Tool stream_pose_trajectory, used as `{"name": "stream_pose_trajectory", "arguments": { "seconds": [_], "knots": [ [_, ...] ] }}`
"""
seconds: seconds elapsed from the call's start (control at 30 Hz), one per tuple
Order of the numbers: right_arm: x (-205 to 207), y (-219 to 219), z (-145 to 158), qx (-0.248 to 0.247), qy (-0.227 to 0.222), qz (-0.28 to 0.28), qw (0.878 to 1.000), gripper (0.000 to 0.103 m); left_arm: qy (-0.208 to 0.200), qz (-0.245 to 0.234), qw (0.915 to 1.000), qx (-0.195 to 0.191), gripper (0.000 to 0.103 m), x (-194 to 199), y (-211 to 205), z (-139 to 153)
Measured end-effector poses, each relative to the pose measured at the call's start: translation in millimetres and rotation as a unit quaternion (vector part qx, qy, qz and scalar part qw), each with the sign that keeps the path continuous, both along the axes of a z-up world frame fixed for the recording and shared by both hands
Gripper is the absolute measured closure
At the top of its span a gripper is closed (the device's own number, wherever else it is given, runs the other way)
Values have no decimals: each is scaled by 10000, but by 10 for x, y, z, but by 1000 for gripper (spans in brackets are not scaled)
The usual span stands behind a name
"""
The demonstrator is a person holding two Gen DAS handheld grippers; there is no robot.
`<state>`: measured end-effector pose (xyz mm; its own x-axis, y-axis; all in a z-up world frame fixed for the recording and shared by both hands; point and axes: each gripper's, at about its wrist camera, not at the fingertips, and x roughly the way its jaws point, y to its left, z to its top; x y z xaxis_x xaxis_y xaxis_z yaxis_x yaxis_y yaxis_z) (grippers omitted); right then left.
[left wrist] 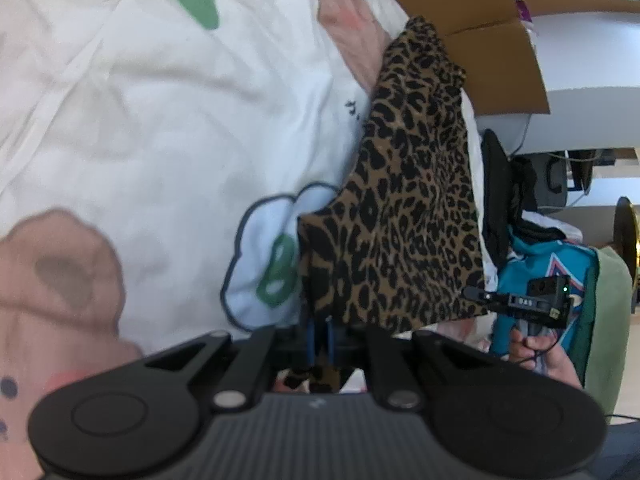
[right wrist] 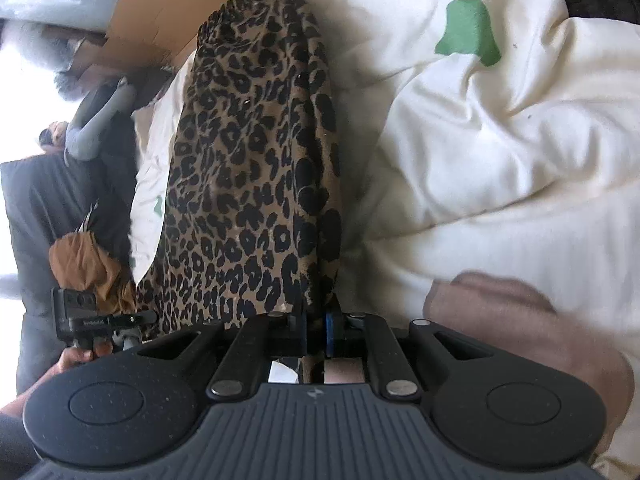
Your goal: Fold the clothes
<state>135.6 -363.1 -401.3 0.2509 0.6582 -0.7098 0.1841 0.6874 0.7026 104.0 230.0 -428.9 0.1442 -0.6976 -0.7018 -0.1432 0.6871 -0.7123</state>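
Observation:
A leopard-print garment (left wrist: 404, 216) hangs stretched over the white printed bed cover (left wrist: 160, 120). My left gripper (left wrist: 320, 330) is shut on one lower corner of it; the blue pads pinch the cloth and a bit of it pokes out behind them. In the right wrist view the same leopard-print garment (right wrist: 256, 168) rises from my right gripper (right wrist: 317, 320), whose blue pads are shut on its near edge. The other gripper (left wrist: 532, 304), held by a hand, shows at the right of the left wrist view, and at the lower left of the right wrist view as a black gripper (right wrist: 88, 320).
The white cover (right wrist: 480, 140) carries green, pink and blue cartoon prints. A cardboard box (left wrist: 480, 40) lies at the bed's far side. Teal and green clothes (left wrist: 560, 280) pile up to the right. Dark and brown clothes (right wrist: 80, 264) lie left in the right wrist view.

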Motion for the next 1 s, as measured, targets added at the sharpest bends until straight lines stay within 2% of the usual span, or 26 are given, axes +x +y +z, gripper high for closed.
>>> {"name": "stream_pose_trajectory", "arguments": {
  "seconds": [0.23,0.37,0.53,0.73,0.87,0.93,1.0],
  "knots": [
    [-67,-30,99,87,72,148,9998,97,17,-41,10000,-68,97,-85,31,126],
    [-78,-40,68,126,95,135,9998,97,31,43,10000,15,97,-18,-9,-27],
    [-23,30,-124,-184,156,169,9996,96,53,59,9998,157,96,28,-60,-214],
    [9,54,-225,-215,206,207,9993,91,44,130,9996,241,85,62,-67,-320],
    [-7,32,-267,-132,191,176,9996,90,-62,226,9995,204,84,48,-38,-358],
    [-15,28,-304,-84,207,138,9997,86,-83,272,9995,145,84,36,-20,-370],
    [-10,32,-322,-63,241,97,9996,86,-54,311,9995,63,90,32,12,-379]
  ]
}}
